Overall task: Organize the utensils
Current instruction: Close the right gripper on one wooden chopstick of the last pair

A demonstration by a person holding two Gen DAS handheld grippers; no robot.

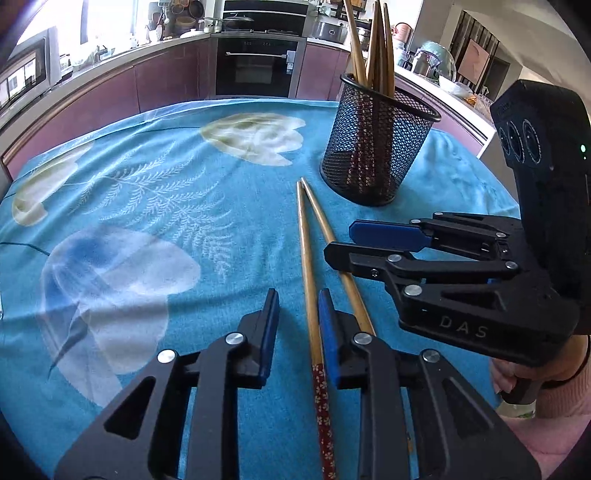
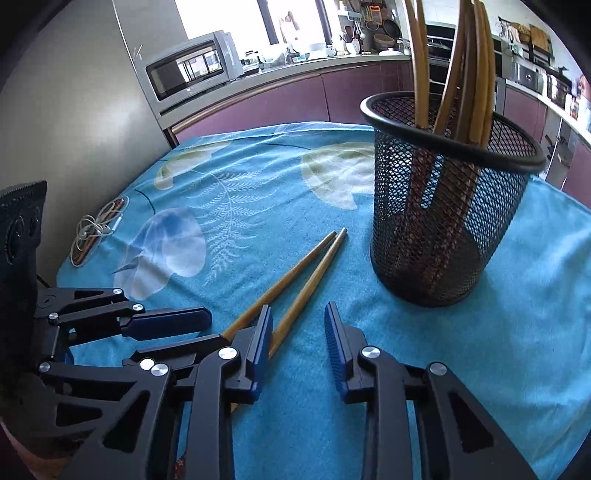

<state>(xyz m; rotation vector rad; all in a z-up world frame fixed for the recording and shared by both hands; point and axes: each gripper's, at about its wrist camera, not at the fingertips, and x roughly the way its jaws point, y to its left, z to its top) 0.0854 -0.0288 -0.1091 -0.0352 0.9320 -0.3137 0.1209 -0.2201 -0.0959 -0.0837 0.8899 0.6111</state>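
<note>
Left wrist: chopsticks' (image 1: 309,280) ends gripper-hidden (image 1: 297,332).

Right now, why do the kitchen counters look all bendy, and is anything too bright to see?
Left wrist view: the fisheye lens curves the counter and darkens the corners; the window is washed out white. Right wrist view: same bending, the window glares, while the chopsticks and mesh holder look sharp.

blue floral cloth (image 2: 498,332) | microwave (image 2: 188,70) | oven (image 1: 256,66) | white cable (image 2: 94,229)
</note>
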